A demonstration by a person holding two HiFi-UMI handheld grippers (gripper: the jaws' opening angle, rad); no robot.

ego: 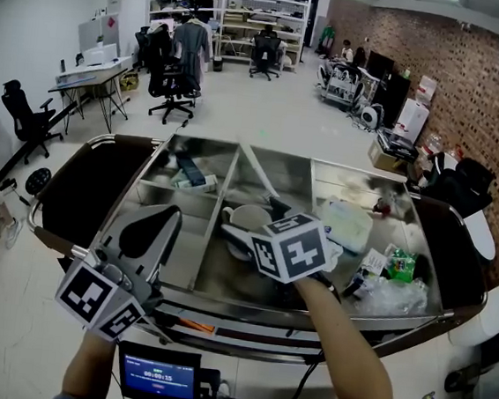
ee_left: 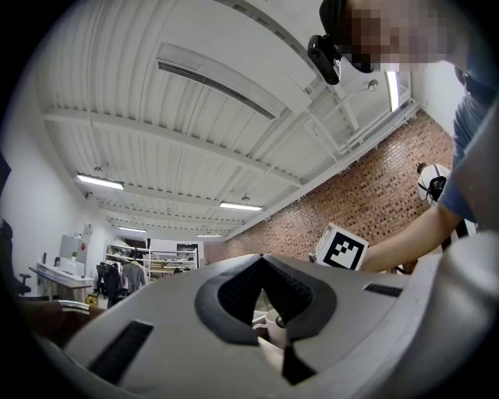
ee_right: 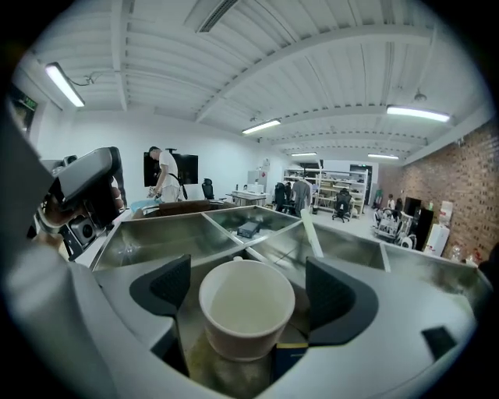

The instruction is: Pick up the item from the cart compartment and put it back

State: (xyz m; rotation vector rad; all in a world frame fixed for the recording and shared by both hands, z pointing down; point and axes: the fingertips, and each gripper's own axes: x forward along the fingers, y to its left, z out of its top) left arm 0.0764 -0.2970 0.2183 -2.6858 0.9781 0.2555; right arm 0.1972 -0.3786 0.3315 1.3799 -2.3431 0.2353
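A white paper cup stands upright in the middle compartment of the steel cart. My right gripper reaches down into that compartment and is open. The cup stands between its two dark pads with a gap on each side, and a dark blue item with a yellow strip lies under its near edge. My left gripper hangs over the cart's front left corner, outside the compartments, tilted upward. In the left gripper view its jaws are shut and hold nothing.
The left compartment holds a dark box. In the right compartment lie a clear plastic container, a green packet and crumpled plastic bags. A small screen sits below the cart's front rail. Office chairs and desks stand beyond.
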